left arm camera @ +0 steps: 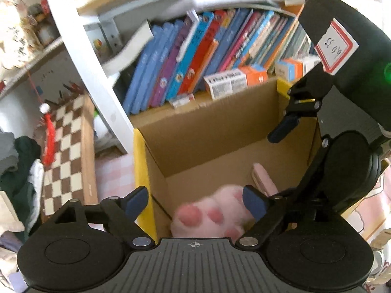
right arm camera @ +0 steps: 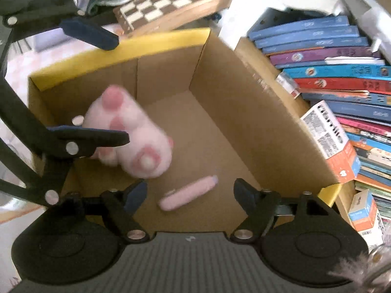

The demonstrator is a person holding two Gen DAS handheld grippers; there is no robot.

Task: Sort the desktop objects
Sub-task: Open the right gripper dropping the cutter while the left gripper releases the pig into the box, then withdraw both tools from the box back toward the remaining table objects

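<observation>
Both our claws hover over the cardboard box (right arm camera: 244,112), spread wide, nothing between the fingers: left gripper (left arm camera: 195,201), right gripper (right arm camera: 190,191). Inside lie the plush paw (right arm camera: 136,136), against the near-left wall, and a slim pink case (right arm camera: 188,193) flat on the floor. We judge the paw soft, light, squashy, so pinch its bulk. The case looks stiff, smooth; take it across its narrow middle.

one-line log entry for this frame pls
left gripper: open, empty, over box | right gripper: open, empty | cardboard box: holds pink paw plush, pink case
</observation>
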